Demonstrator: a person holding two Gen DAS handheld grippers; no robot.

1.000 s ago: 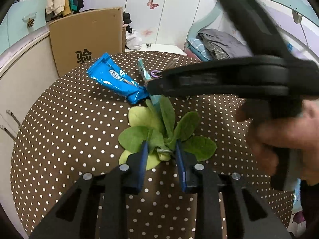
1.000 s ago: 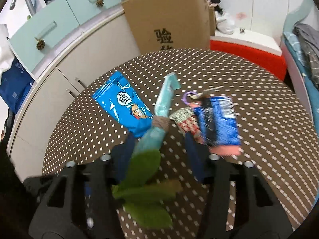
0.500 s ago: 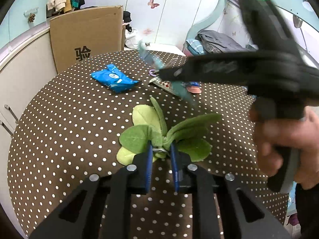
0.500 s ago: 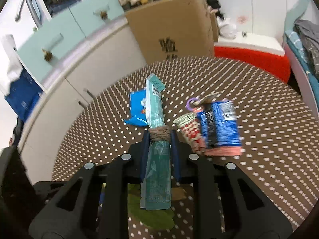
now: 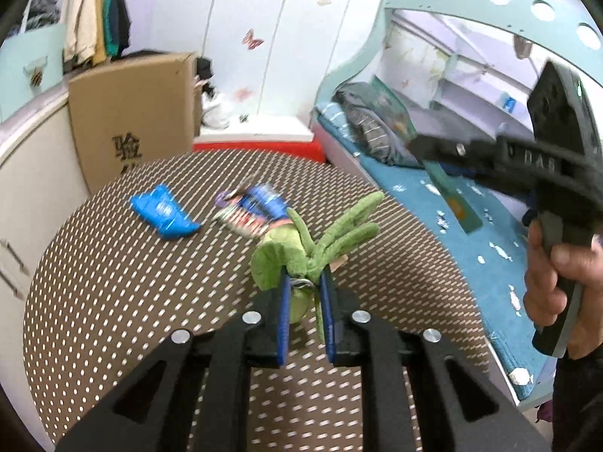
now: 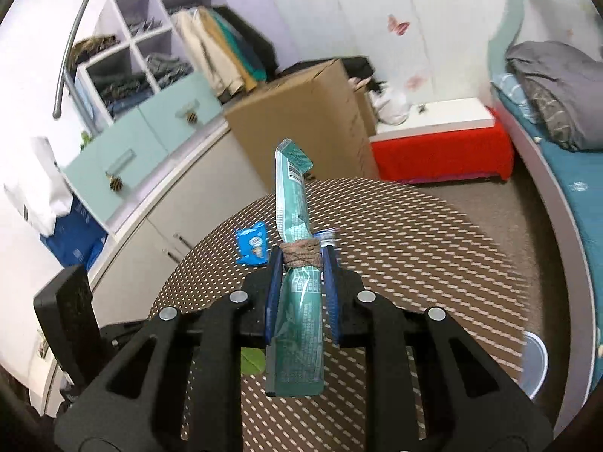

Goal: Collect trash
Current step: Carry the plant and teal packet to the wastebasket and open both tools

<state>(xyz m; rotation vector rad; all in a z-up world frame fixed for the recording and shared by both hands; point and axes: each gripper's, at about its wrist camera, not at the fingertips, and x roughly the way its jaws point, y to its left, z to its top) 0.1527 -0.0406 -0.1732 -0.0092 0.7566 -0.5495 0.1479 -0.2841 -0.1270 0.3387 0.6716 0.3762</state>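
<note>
My left gripper [image 5: 306, 282] is shut on a bunch of green leaves [image 5: 301, 252] and holds it above the brown dotted round table [image 5: 113, 282]. My right gripper [image 6: 300, 260] is shut on a long teal wrapper [image 6: 296, 226] tied with brown cord, lifted above the table [image 6: 414, 248]. The right gripper also shows in the left wrist view [image 5: 490, 154], off to the right over the bed. A blue snack wrapper [image 5: 164, 215] and a pile of small wrappers [image 5: 250, 211] lie on the table. The blue wrapper also shows in the right wrist view [image 6: 251, 246].
A cardboard box [image 5: 128, 113] stands behind the table. White cupboards [image 6: 158, 203] run along the left. A bed with a blue cover [image 5: 452, 233] lies to the right. A red-sided bench [image 6: 437, 150] stands at the back. A pale round bin rim [image 6: 533, 361] shows low right.
Both grippers have lifted their loads off the table. The leaves now hang bunched in the left gripper. The right gripper has swung to the right with the teal wrapper.
</note>
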